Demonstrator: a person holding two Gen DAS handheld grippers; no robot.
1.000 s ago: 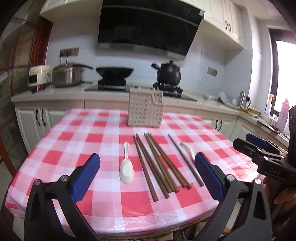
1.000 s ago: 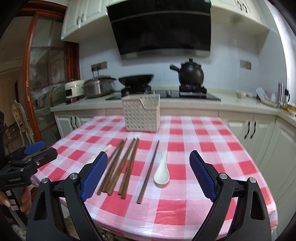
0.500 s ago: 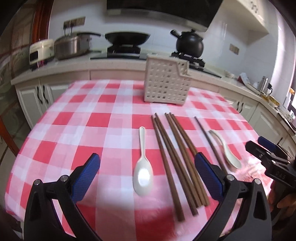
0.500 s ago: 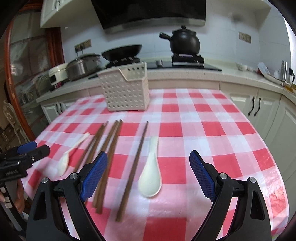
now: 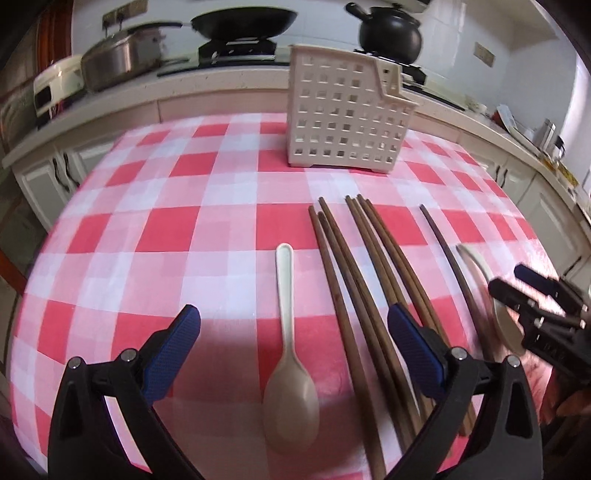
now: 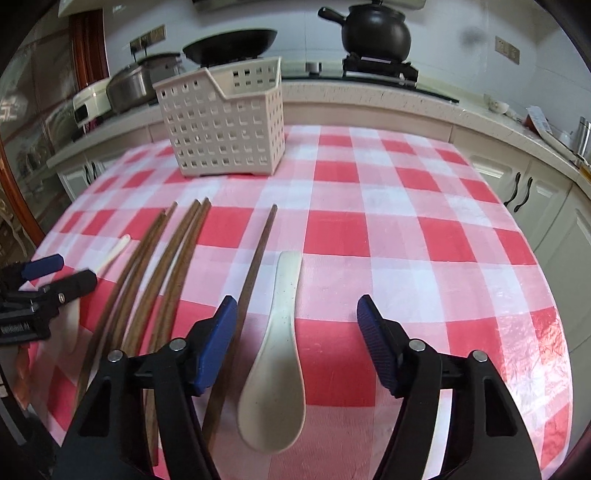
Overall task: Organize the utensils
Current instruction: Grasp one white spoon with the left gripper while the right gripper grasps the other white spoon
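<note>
A white slotted utensil basket (image 5: 347,114) stands at the back of the red-checked table; it also shows in the right wrist view (image 6: 225,122). My left gripper (image 5: 295,343) is open, low over a white spoon (image 5: 290,373) that lies between its fingers. Several brown chopsticks (image 5: 354,280) lie to its right. My right gripper (image 6: 295,332) is open, low over a second white spoon (image 6: 277,358), with one chopstick (image 6: 255,258) by its left finger. The bundle of chopsticks (image 6: 162,266) lies further left.
The red-checked tablecloth (image 6: 406,229) covers the table. Behind it runs a counter with a black pot (image 6: 375,31), a wok (image 6: 231,42) and a steel cooker (image 5: 118,59). White cabinets (image 6: 535,192) stand to the right. The right gripper shows in the left wrist view (image 5: 535,295).
Both grippers have moved forward and down toward the table. Each now has a white spoon between its open fingers, and the basket looks closer.
</note>
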